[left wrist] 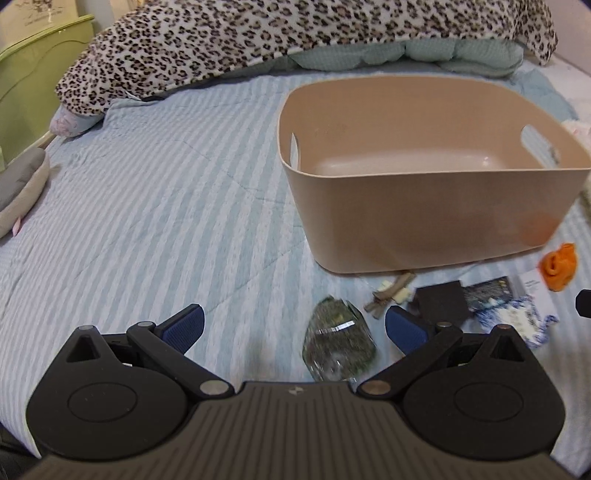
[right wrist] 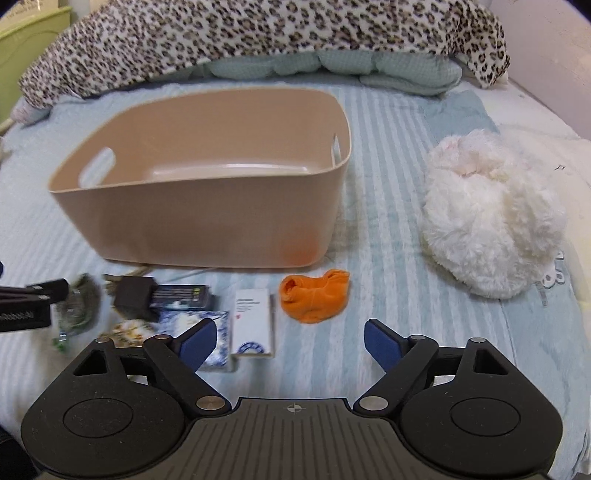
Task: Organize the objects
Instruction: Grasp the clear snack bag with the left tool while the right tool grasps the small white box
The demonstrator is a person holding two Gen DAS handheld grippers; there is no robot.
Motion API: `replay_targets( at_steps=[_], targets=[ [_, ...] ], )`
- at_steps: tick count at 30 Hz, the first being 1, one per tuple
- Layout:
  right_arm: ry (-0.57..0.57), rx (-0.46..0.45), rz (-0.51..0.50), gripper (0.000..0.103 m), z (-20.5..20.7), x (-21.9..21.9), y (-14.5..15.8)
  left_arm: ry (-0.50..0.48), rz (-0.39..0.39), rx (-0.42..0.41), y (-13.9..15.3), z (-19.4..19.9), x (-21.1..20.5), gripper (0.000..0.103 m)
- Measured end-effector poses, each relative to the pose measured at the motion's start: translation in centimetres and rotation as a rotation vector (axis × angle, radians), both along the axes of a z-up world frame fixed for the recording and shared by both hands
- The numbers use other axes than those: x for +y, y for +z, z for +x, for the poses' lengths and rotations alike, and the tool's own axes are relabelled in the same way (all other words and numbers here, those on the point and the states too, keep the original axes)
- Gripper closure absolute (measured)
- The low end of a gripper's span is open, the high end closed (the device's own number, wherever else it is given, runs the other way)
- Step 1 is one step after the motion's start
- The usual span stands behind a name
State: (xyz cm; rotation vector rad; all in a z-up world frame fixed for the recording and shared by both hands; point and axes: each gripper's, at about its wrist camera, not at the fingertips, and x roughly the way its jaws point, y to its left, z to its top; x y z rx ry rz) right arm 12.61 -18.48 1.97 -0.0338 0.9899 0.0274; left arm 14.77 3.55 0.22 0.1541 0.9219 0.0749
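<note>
An empty tan plastic basket (left wrist: 424,218) (right wrist: 207,221) with handle cutouts stands on the striped bed. In front of it lie small items: a glass jar of green stuff (left wrist: 338,345) (right wrist: 75,308), a black block (left wrist: 441,301) (right wrist: 135,295), an orange cloth (left wrist: 559,266) (right wrist: 314,295), a white box (right wrist: 253,323), a blue-white patterned packet (left wrist: 517,317) (right wrist: 199,325) and small wooden bits (left wrist: 388,293). My left gripper (left wrist: 293,326) is open, the jar lying between its fingers. My right gripper (right wrist: 290,341) is open and empty, just short of the orange cloth and white box.
A leopard-print blanket (left wrist: 258,33) (right wrist: 240,37) and green pillows (right wrist: 332,66) lie behind the basket. A white fluffy plush (right wrist: 491,218) sits to the right. A grey plush (left wrist: 18,192) and green headboard (left wrist: 33,81) are at the left.
</note>
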Motion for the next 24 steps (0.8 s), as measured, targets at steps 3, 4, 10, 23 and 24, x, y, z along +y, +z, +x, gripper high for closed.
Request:
replay_targets(
  at_steps=[3,4,10,23,24],
  targets=[
    [-0.007,0.045,0.012,0.018,1.5,-0.1,-1.8,0.008,-0.011,0.047,-1.1,1.5,0.4,0.0],
    [-0.005,0.055,0.015,0.018,1.8,0.0,-2.2,0.009,-0.015,0.064,-1.5,1.9,0.5,0.0],
    [0.028,0.091,0.002,0.021,3.3,1.3,-4.2,-0.031,0.002,0.153,-3.6,3.9,0.2,0.0],
    [-0.011,0.128,0.076,0.023,4.5,0.0,-5.3,-0.058,-0.111,0.257,-6.0,5.5,3.1,0.0],
    [-0.009,0.129,0.079,0.025,4.5,0.0,-5.2,-0.055,-0.127,0.263,-6.0,5.5,3.5,0.0]
  ],
)
